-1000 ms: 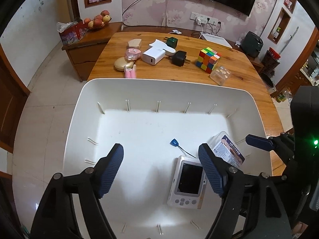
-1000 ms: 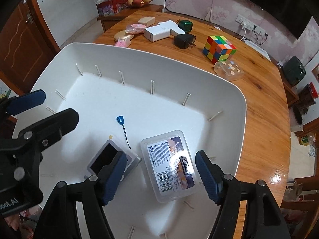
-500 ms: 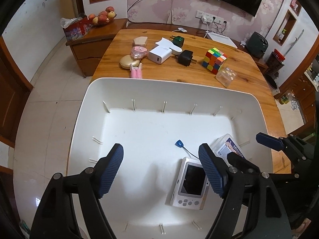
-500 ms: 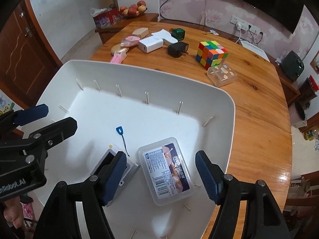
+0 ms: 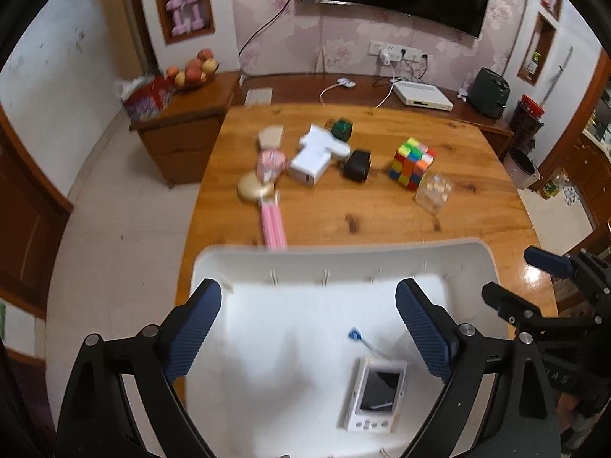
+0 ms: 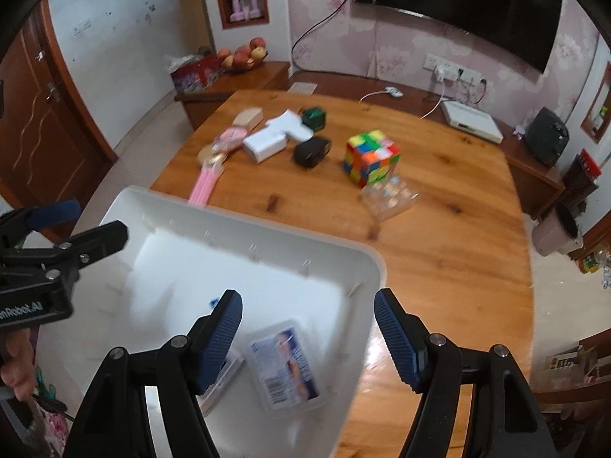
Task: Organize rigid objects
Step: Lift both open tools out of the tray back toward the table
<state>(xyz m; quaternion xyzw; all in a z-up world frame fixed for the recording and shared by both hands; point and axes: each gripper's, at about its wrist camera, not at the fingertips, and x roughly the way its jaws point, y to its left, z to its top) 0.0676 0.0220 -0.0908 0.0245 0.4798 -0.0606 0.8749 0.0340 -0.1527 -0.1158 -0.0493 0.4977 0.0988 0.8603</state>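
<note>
The white bin (image 5: 343,255) sits under both tongs, on the wooden table (image 5: 469,152). The left gripper (image 5: 307,328) and right gripper (image 6: 307,334) are spread, holding nothing. Only the left view shows the white handheld device (image 5: 376,397); only the right shows the labelled clear box (image 6: 284,368), print unreadable. Ahead lies a Rubik's cube (image 6: 370,162).

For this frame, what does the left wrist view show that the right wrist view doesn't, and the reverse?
Only the left wrist view shows the white handheld device face-up with its screen and buttons; the right wrist view catches just its edge behind a finger. Only the right wrist view shows the clear labelled box in the bin, and the brown door. Both show the white bin, the colour cube, the pink sticks, the small blue piece, and both open, empty grippers: left gripper, right gripper.
</note>
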